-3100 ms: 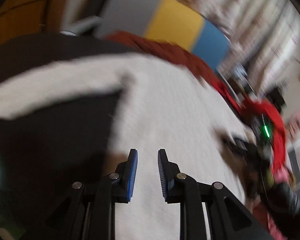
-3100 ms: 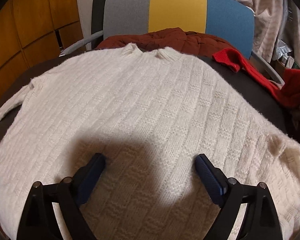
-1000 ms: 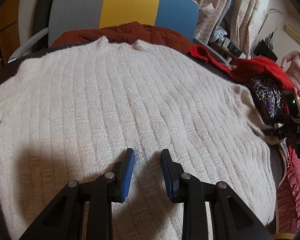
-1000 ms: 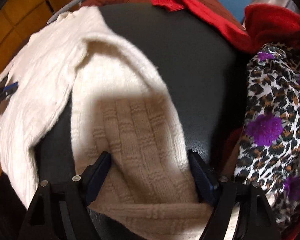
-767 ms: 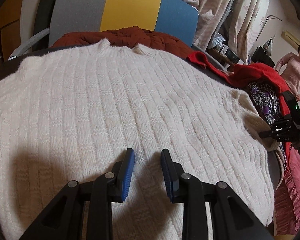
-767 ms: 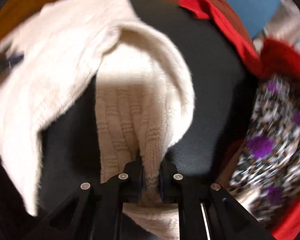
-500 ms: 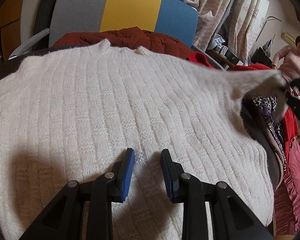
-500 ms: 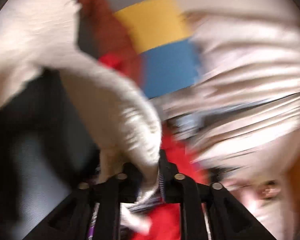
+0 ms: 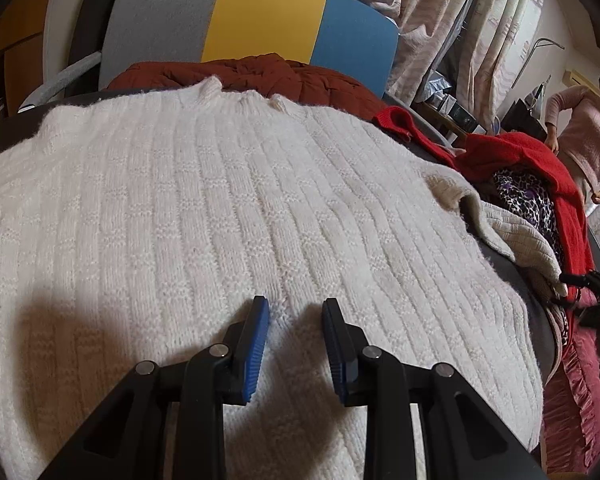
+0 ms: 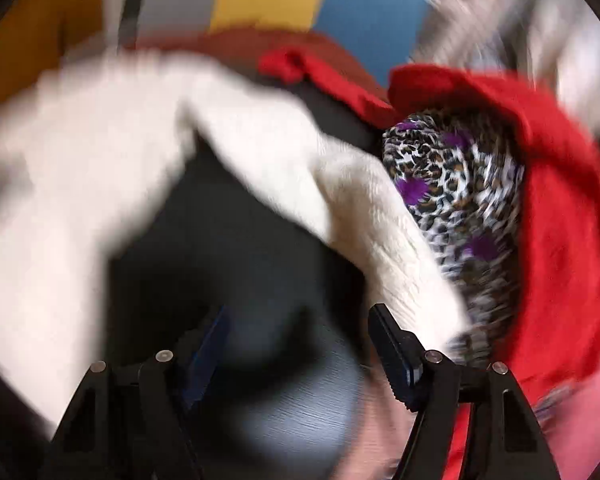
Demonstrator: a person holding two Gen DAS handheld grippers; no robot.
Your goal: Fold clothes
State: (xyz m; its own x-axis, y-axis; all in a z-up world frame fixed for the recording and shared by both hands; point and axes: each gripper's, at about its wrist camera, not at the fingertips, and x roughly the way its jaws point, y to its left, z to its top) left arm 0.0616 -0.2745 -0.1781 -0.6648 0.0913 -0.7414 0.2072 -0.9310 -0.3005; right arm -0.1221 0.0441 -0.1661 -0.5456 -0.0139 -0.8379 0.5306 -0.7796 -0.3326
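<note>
The left gripper (image 9: 296, 340), jaws slightly apart and pinching nothing, hovers low over the cream knit sweater (image 9: 220, 208), spread flat, front down, on the dark tabletop (image 10: 236, 240). Thick, soft and limp, it should sag when lifted, so hold its sleeve (image 10: 380, 232) at the cuff, which trails beside the right gripper (image 10: 300, 348), spread and empty.

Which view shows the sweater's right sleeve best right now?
Left wrist view: the sleeve is sharp, lying draped toward the leopard-print garment. The right wrist view shows the sleeve closer, but motion-blurred.
</note>
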